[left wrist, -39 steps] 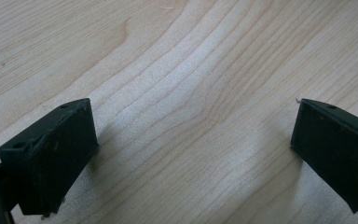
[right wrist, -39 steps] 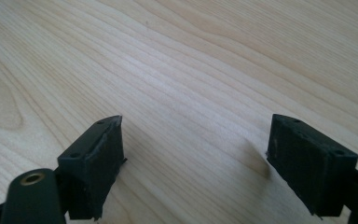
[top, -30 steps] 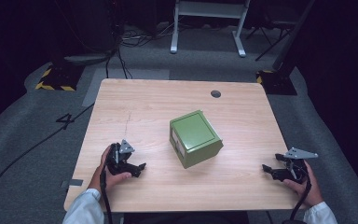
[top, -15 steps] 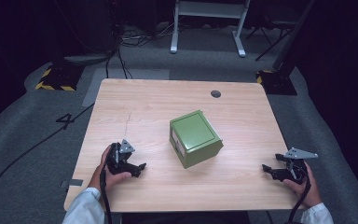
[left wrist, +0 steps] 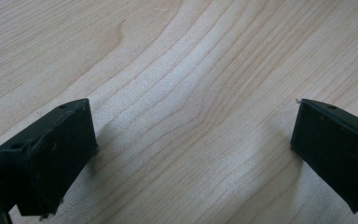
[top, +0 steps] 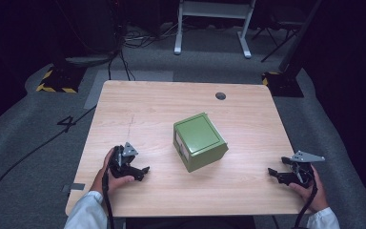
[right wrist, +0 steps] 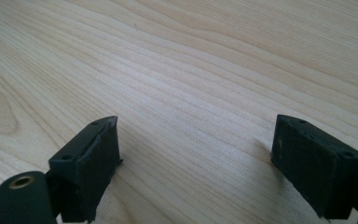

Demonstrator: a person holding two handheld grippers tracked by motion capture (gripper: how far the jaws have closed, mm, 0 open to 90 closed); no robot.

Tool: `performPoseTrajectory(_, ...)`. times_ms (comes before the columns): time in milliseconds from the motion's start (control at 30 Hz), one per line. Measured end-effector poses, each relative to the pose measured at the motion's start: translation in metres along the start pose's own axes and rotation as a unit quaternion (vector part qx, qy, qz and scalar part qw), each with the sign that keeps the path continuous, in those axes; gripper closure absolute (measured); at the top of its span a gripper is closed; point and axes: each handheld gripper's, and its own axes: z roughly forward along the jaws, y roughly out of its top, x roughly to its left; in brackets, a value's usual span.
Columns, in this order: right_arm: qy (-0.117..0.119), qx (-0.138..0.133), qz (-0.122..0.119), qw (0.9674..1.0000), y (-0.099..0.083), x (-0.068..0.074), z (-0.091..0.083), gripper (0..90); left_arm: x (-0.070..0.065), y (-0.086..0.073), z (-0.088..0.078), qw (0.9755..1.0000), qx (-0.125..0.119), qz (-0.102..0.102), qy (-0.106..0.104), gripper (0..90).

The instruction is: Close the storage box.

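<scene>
evidently both hands were parked at the near corners of the wooden table (top: 138, 109) so that the green box (top: 200, 141) stood free between them, approachable from either side. it sat well ahead of the left gripper (top: 143, 172) and off toward that tool's right, and ahead of the right gripper (top: 272, 172) toward its left, turned at an angle to the table edge, with a pale label on the face toward the left tool. neither tool touched it. the left gripper's jaws stood spread wide, low over bare wood grain, with nothing between them (left wrist: 193, 154). the right gripper's jaws were parted just as wide over bare wood, likewise empty (right wrist: 196, 163). judging by this, the reach for the box had not yet begun; each tool would have to travel forward and inward to meet it.
</scene>
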Motion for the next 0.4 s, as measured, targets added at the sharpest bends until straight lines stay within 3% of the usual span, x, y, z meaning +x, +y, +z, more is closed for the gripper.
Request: performPoseTrajectory(400, 0.000, 0.000, 0.000, 1.0000, 0.0000, 0.0000, 0.0000, 15.1, 0.0003, 0.0002, 0.0002, 1.0000, 0.000, 0.002, 0.000, 0.1)
